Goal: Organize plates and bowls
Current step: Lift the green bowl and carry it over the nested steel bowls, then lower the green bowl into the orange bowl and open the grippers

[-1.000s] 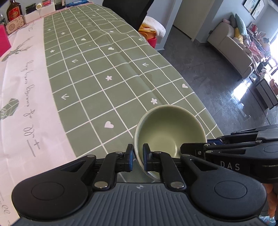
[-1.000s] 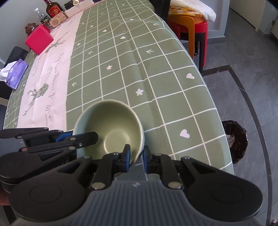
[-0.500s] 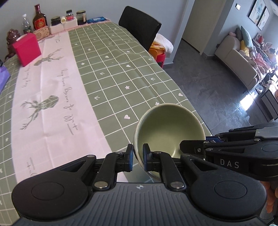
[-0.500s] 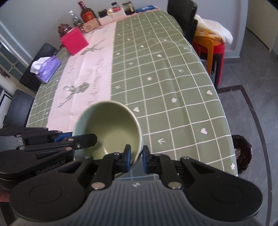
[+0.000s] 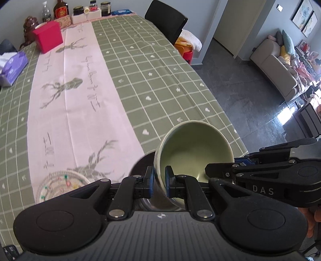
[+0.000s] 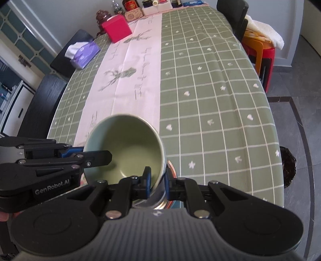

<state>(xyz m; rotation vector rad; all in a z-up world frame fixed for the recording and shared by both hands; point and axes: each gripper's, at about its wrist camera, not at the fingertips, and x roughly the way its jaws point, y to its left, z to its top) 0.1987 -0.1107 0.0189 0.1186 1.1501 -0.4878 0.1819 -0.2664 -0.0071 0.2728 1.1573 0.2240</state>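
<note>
A pale green bowl (image 5: 192, 152) hangs in the air above the near end of the table, tilted, held by both grippers. My left gripper (image 5: 159, 181) is shut on its near-left rim. The right gripper (image 6: 156, 181) is shut on the opposite rim of the same green bowl (image 6: 128, 148). Under the bowl a metal bowl (image 5: 146, 200) shows only in part, and its shiny rim appears as the metal bowl (image 6: 160, 202) in the right wrist view. A white patterned plate (image 5: 62, 184) lies on the pale runner at the near left.
The long table wears a green checked cloth (image 5: 152, 80) with a pale runner (image 5: 80, 104). A red box (image 5: 48, 38), a purple tissue pack (image 5: 12, 68) and bottles and jars (image 5: 60, 10) stand at the far end. Chairs (image 5: 166, 20) and a red stool (image 6: 264, 58) stand beside it.
Both grippers have lifted the green bowl up and drawn it back toward the near end of the table. The white plate and the metal bowl have come into view below.
</note>
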